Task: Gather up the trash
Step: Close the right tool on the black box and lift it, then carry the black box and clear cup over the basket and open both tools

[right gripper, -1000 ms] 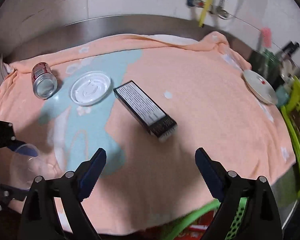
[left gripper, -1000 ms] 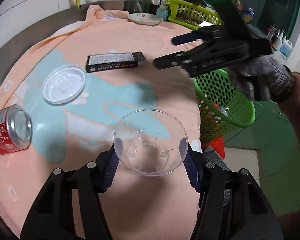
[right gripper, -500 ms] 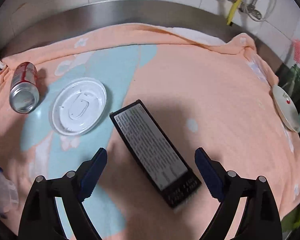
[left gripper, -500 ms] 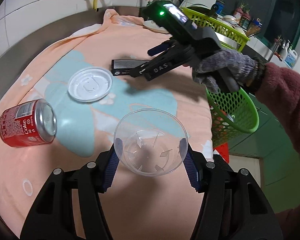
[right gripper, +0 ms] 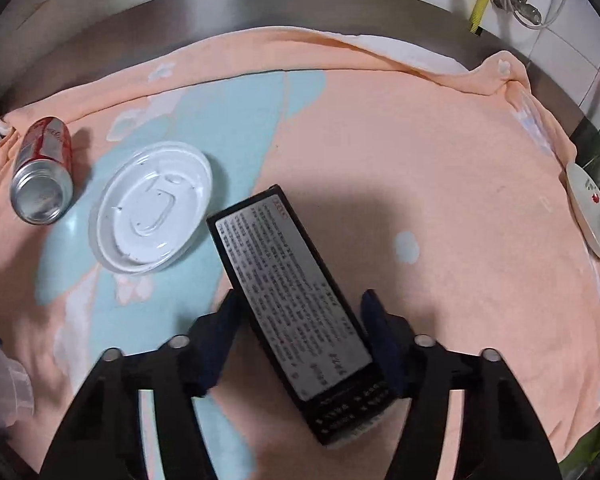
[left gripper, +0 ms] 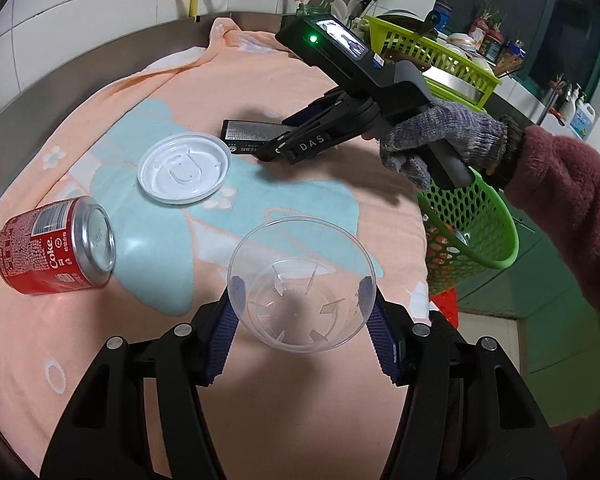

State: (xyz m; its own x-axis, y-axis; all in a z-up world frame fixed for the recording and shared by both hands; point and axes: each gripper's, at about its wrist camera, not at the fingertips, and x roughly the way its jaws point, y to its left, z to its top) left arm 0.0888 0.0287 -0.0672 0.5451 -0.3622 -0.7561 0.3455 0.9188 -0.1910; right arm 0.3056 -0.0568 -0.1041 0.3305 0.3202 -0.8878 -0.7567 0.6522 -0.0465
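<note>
One clear plastic cup (left gripper: 302,285), one red soda can (left gripper: 54,256), one white lid (left gripper: 184,167), one black box (right gripper: 298,310) and one green basket (left gripper: 470,226) are in view.

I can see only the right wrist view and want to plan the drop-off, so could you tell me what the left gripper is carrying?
Observer: The left gripper is shut on a clear plastic cup, its mouth facing the camera.
Operator: Thank you. Where is the bin?
Observer: A green mesh basket sits off the table's edge, partly behind the gloved right hand.
Operator: Is it empty?
Observer: No, something reddish shows through its mesh.
</note>
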